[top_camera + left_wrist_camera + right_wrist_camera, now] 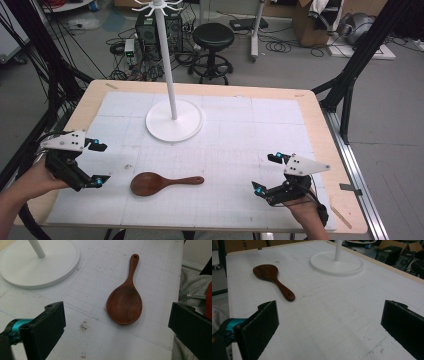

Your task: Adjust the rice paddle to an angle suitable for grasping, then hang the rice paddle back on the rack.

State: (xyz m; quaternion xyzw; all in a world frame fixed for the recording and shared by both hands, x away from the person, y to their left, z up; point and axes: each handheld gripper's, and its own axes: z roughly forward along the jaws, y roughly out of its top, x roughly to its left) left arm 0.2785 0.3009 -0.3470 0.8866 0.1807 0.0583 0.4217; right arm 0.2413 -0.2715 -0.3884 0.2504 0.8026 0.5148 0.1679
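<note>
A dark wooden spoon (162, 182) lies flat on the white gridded mat (240, 125), bowl to the left, handle pointing right. My left gripper (100, 163) hovers open just left of the bowl, jaws wide apart and empty. The left gripper view has the spoon (125, 300) ahead between the jaws, its handle pointing away. My right gripper (265, 173) is open near the front right of the mat, well right of the handle tip. From the right gripper view the spoon (272, 277) lies far off to the left.
A white hanger stand (173, 121) with a round base, tall pole and hooks on top stands at the mat's middle back. The wooden table edge (335, 145) runs along the right. A black stool (213, 45) and cables sit on the floor beyond.
</note>
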